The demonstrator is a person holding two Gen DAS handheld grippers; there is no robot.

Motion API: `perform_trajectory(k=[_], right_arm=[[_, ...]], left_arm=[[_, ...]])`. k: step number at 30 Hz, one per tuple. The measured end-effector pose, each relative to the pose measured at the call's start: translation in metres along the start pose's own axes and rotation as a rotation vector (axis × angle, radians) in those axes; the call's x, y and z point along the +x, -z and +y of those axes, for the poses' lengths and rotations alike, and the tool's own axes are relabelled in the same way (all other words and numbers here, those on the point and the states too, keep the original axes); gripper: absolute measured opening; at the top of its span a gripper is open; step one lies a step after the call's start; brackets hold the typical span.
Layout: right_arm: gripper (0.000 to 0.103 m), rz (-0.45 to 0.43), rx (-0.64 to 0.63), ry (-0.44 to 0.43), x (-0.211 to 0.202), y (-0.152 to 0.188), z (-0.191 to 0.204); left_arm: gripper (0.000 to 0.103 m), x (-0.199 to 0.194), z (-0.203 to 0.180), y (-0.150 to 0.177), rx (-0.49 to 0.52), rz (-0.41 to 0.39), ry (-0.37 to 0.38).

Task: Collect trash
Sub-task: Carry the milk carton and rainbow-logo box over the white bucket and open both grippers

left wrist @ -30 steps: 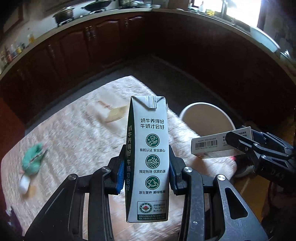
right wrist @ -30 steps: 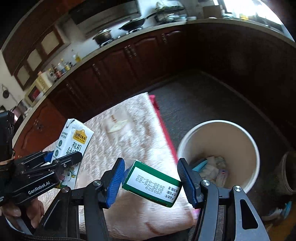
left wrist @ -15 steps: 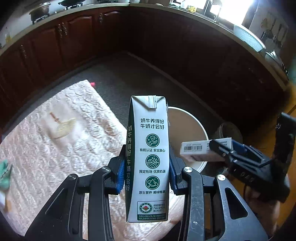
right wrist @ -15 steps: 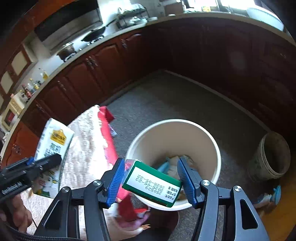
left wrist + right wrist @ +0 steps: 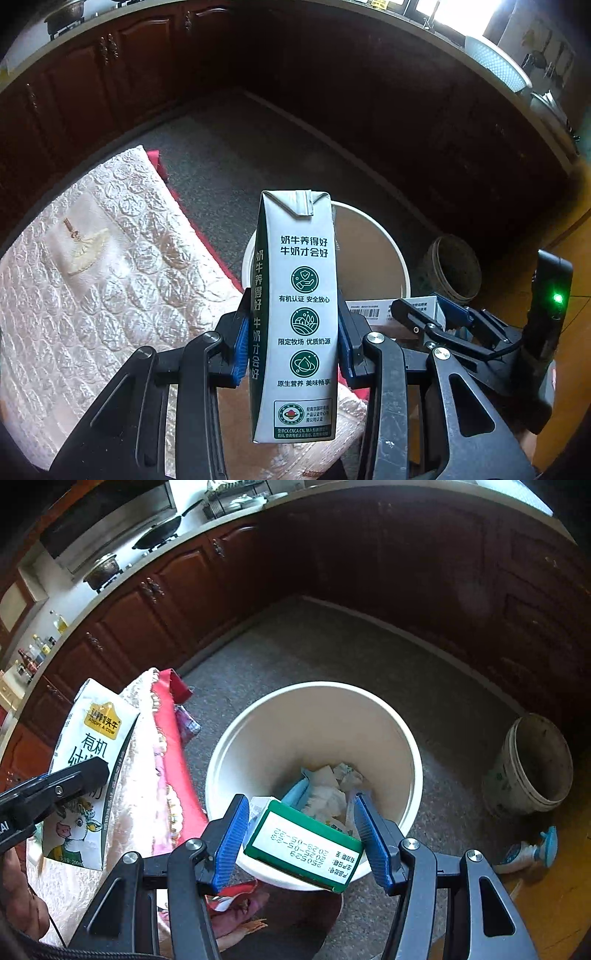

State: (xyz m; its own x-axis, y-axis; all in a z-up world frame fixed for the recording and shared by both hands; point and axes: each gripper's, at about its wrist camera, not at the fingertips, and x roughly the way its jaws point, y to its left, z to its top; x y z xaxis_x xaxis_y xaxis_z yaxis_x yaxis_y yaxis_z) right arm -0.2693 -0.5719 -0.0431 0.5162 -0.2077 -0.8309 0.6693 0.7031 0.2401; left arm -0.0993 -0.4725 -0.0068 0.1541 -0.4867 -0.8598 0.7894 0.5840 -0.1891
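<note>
My left gripper (image 5: 291, 347) is shut on an upright white and green milk carton (image 5: 295, 314), held over the table's right edge in front of the white trash bucket (image 5: 395, 258). The carton also shows in the right wrist view (image 5: 88, 768). My right gripper (image 5: 301, 840) holds a small green and white box (image 5: 304, 843) tilted over the near rim of the bucket (image 5: 229, 738); its blue pads (image 5: 231, 840) sit beside the box with a slight gap on the right. Crumpled paper and wrappers (image 5: 328, 790) lie in the bucket. The right gripper also shows in the left wrist view (image 5: 424, 325).
The table has a pale quilted cover (image 5: 92, 288) over a red cloth (image 5: 173, 746). A dirty smaller bucket (image 5: 532, 764) and a spray bottle (image 5: 528, 851) stand on the floor right of the trash bucket. Dark wooden cabinets (image 5: 166, 605) ring the room.
Both grippers have swung right, away from the table and toward the white bucket. The small box now hangs over the bucket's near rim. The milk carton stays gripped.
</note>
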Motion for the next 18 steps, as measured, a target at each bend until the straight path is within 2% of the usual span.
perform_trajectory(k=[13,18], right_arm=[[0.058,0.033,0.032,0.026,0.016,0.004,-0.009],[0.062,0.031,0.046,0.036,0.014,0.002,-0.012]], left_arm=[[0.036,0.010,-0.001,0.003,-0.002,0.005,0.022],[0.038,0.015,0.005,0.004,-0.005,0.009,0.034]])
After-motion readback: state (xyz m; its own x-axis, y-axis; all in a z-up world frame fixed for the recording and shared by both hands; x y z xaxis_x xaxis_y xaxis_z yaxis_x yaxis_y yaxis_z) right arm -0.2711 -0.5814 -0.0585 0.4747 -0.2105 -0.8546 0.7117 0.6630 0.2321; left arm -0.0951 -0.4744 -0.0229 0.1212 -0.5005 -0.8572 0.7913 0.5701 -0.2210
